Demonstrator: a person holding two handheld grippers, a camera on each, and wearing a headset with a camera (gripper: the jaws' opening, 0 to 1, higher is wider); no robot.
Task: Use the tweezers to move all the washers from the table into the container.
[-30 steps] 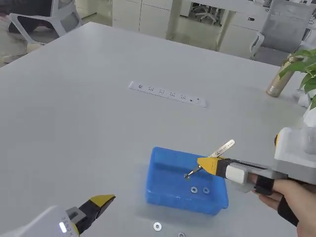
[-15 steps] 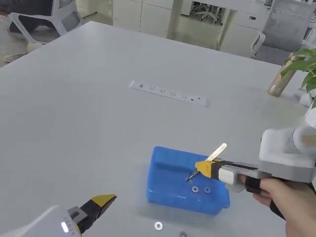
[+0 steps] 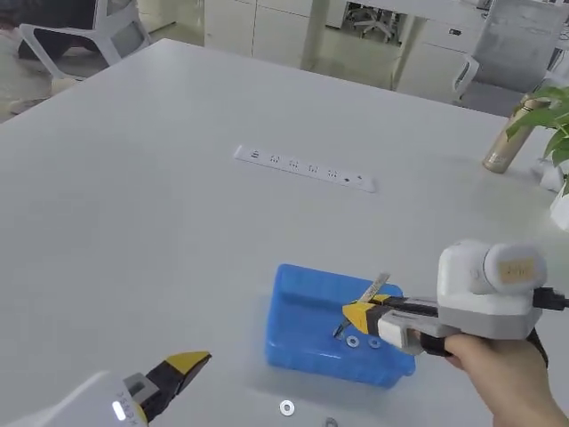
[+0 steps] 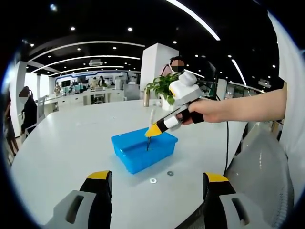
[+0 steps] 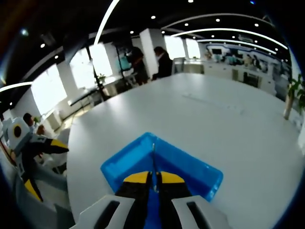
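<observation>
A blue container [image 3: 311, 313] sits on the white table near its front, with two washers [image 3: 354, 342] lying inside. My right gripper [image 3: 356, 313] is shut on a pair of tweezers [image 3: 372, 292] whose tips point down into the container, as in the right gripper view [image 5: 153, 177]. Two loose washers [image 3: 286, 407] lie on the table just in front of the container. My left gripper [image 3: 182, 367] hovers open at the lower left, apart from everything; its jaws [image 4: 157, 188] stand wide with nothing between them, facing the container [image 4: 143, 150] and the washers [image 4: 153, 181].
A white power strip [image 3: 302, 167] lies across the middle of the table [image 3: 133, 196]. A bronze bottle [image 3: 500, 142] and a potted plant [image 3: 544, 120] stand at the far right edge. Office chairs and cabinets line the far side.
My right gripper has rolled and drawn back toward the lower right, and the tweezers have tilted lower, their tips still over the container. The left gripper has stayed put.
</observation>
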